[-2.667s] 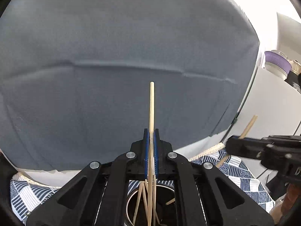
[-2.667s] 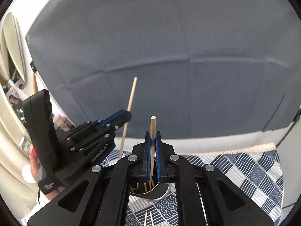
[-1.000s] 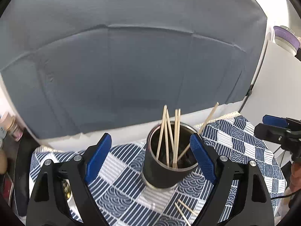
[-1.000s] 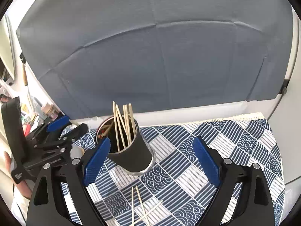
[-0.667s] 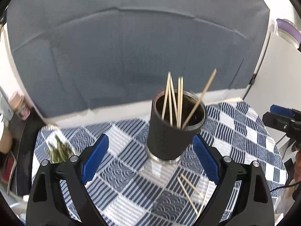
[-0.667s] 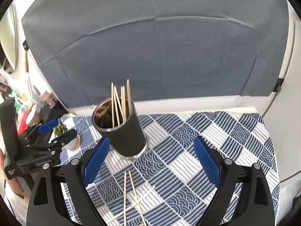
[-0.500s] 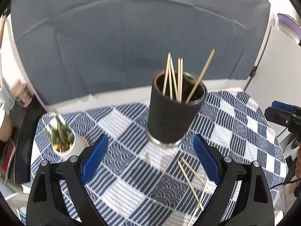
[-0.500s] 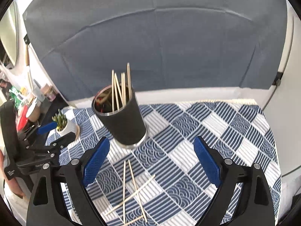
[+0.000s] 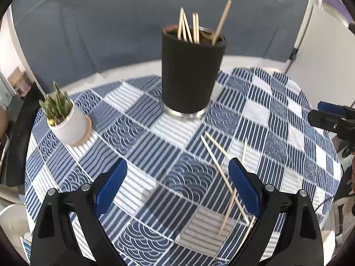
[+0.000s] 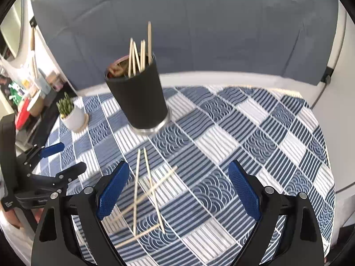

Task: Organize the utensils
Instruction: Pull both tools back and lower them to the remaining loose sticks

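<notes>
Both my grippers, left gripper and right gripper, gape empty; loose chopsticks lie before the cup, long axes running cupward, nearer my right.

Beyond the blue-padded black left gripper, a matte black cup with a silver base is seen on a cloth patterned in navy-and-white striped, wave-motif squares. Pale wooden chopsticks are scattered.

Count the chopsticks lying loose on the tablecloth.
4 chopsticks, heaped before the black cup: two side by side, one slanting across them, one nearest the camera. Others may be hidden.
</notes>
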Action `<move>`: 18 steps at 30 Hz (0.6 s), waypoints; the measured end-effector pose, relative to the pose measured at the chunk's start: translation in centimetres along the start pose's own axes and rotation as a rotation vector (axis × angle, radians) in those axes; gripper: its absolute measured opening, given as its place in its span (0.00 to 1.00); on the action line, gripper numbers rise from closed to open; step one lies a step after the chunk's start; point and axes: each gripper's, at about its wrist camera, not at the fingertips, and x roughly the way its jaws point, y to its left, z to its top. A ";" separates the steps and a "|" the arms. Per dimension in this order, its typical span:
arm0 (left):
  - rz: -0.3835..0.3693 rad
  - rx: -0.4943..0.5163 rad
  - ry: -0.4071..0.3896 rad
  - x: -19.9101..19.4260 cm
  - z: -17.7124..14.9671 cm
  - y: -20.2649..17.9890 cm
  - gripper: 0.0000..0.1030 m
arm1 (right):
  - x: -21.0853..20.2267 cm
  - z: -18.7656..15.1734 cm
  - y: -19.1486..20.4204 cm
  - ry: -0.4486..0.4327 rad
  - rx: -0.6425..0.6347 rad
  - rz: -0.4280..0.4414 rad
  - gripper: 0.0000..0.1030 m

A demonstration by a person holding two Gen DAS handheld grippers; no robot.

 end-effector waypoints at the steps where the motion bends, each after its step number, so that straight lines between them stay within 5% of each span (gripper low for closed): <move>1: -0.006 0.007 0.016 0.4 -0.7 -0.2 0.88 | 0.3 -0.5 -0.2 0.014 0.000 0.004 0.84; 18: -0.079 0.173 0.174 4.4 -6.4 -4.4 0.88 | 6.5 -4.9 -1.3 0.196 -0.053 -0.019 0.84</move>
